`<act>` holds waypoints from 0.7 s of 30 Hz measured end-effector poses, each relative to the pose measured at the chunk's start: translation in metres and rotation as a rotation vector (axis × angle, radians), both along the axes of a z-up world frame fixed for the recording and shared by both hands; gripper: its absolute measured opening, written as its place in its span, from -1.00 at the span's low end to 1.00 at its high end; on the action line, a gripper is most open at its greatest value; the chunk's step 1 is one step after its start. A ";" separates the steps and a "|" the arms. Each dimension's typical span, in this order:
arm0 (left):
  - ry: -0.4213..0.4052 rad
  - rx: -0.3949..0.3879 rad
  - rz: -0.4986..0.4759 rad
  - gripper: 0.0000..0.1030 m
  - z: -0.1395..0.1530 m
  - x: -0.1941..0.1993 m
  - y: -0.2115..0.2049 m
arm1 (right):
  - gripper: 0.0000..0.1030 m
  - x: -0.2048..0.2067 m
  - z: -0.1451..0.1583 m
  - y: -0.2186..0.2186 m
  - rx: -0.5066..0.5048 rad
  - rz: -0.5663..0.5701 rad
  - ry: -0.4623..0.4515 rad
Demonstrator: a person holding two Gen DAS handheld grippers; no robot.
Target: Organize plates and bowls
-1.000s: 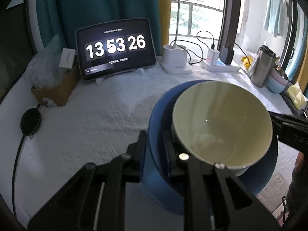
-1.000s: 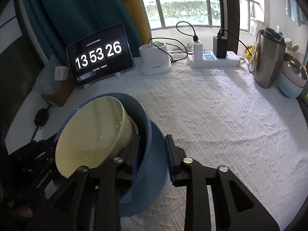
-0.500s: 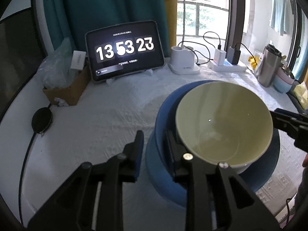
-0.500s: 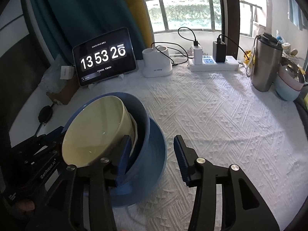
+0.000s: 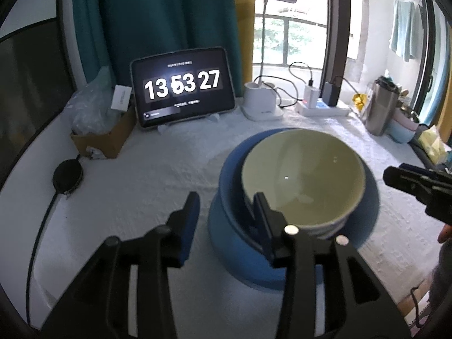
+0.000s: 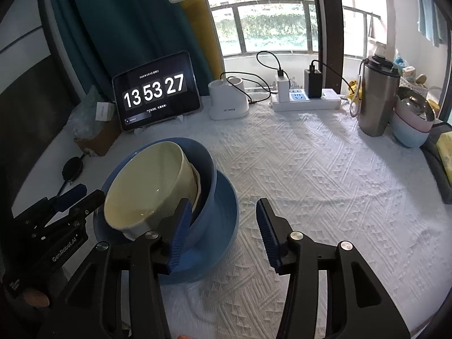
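bowls all nested: cream bowl sits in a blue bowl, which sits on a blue plate on the white tablecloth. left gripper has its jaws opening, the stack's rim between them but the pads not pressing it. right gripper is spread and empty, the stack just left of its left finger. clock tablet stands well beyond both.

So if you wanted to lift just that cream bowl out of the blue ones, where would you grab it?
Probably by its rim. The cream bowl sits nested in the blue bowl, so its walls are mostly hidden. It leans, and its rim stands clear on the side towards the tablet clock: pinch there, one finger inside, one outside.
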State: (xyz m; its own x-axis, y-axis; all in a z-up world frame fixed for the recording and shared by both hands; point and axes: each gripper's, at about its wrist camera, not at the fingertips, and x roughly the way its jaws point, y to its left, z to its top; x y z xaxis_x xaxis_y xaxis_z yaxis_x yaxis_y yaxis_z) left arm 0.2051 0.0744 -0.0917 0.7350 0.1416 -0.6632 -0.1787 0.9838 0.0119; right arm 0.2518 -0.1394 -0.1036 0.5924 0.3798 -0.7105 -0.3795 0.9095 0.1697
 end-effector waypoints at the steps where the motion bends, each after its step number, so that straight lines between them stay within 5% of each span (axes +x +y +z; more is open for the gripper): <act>1: -0.007 -0.003 -0.002 -0.20 0.002 -0.003 -0.001 | -0.02 -0.002 0.001 -0.001 0.000 -0.002 -0.003; 11: -0.072 -0.003 -0.049 -0.17 0.024 -0.033 -0.017 | -0.01 -0.028 0.017 -0.012 -0.010 -0.008 -0.050; 13: -0.084 -0.004 -0.067 0.10 0.028 -0.040 -0.022 | -0.01 -0.033 0.020 -0.014 -0.010 -0.012 -0.061; 14: -0.090 -0.007 -0.075 0.51 0.030 -0.042 -0.023 | 0.00 -0.036 0.022 -0.015 -0.009 -0.014 -0.066; 15: -0.104 -0.017 -0.089 0.66 0.032 -0.046 -0.026 | 0.00 -0.039 0.024 -0.017 -0.010 -0.017 -0.072; 21: -0.138 -0.016 -0.137 0.71 0.041 -0.064 -0.041 | 0.00 -0.059 0.037 -0.024 -0.030 -0.038 -0.112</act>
